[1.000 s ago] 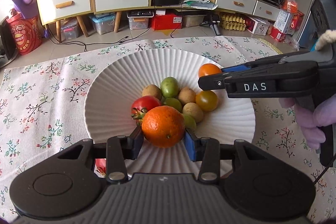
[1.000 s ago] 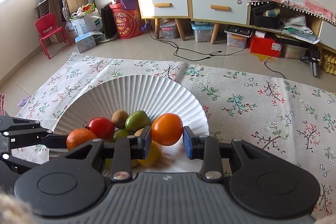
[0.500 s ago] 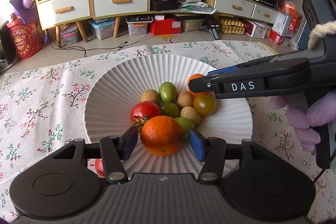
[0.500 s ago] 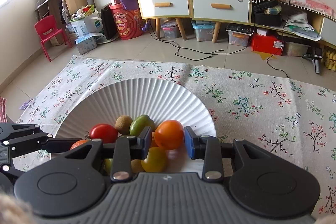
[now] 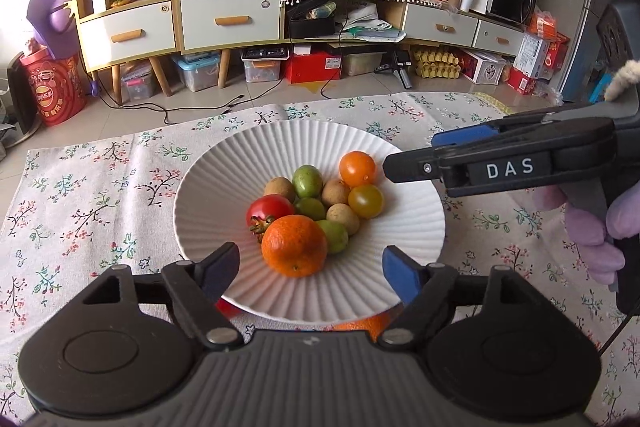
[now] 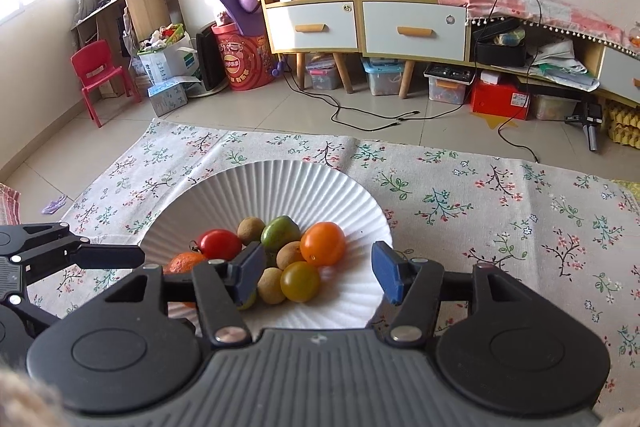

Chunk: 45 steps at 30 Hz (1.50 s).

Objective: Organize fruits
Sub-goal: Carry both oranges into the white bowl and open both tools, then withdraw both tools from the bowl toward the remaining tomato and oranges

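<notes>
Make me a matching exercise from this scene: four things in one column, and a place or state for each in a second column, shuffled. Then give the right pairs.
Things:
1. mandarin
2. red tomato
3. left gripper
4. plate

Places or states:
A. lies on the flowered cloth and holds the fruit
B. open, its jaws having just been opening, nothing pressed between them
C. nearest the left gripper, resting free at the front of the pile
D. at the left of the pile, with a dried stalk

Pairs: 1-C, 2-D, 3-B, 4-A
</notes>
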Tool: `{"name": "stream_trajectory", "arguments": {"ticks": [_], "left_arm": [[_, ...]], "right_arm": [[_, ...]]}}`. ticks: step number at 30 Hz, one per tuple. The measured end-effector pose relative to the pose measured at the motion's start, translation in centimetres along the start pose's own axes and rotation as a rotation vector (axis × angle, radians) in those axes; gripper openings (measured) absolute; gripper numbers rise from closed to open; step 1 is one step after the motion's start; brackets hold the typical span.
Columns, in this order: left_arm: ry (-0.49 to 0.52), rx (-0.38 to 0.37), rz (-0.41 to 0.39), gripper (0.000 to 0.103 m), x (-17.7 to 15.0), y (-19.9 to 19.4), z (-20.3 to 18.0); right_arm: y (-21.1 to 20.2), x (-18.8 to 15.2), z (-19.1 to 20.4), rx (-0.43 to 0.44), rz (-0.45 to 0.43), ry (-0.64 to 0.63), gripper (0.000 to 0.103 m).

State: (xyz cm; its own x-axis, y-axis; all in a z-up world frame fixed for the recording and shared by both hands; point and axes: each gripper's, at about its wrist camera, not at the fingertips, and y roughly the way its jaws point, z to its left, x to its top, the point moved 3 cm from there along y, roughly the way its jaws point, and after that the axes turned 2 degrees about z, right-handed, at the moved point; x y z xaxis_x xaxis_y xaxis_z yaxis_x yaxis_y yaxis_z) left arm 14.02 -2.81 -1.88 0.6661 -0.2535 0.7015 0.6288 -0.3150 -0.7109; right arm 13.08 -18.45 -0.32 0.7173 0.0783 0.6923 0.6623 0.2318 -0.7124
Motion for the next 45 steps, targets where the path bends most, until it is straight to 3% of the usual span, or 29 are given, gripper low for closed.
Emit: {"name": "stream_trajectory", "arguments": {"ticks": [12,25,29,35,45], "left_arm": [[-0.049,0.008,0.004,0.091,-2.6,-2.3,0.0],[-0.071,0.022,0.006,0.097,-4.9,-2.7,0.1],[-0.045,0.064,-0.015,0.097,-6.0,-2.5,0.7],[-0.082,0.093,0.012,0.097,-7.6,-1.8,2.4],[-0.062,0.15,-0.01,0.097,-8.4,0.6,4.0]], "right_arm": [[-2.7,-2.8,0.6,-0.006,-0.001,-0.01,0.076],[-3.3,-6.3,0.8,-0.021,0.018,0.029,0.09],[-3.3,-7.3,0.7,-0.036,0.006,0.052,0.096],[-2.9,-8.5,0.7,-0.073,0.004,0.038,0.097],[-1.6,-9.7,1.3,-0.098,0.005,0.028,0.098]]}}
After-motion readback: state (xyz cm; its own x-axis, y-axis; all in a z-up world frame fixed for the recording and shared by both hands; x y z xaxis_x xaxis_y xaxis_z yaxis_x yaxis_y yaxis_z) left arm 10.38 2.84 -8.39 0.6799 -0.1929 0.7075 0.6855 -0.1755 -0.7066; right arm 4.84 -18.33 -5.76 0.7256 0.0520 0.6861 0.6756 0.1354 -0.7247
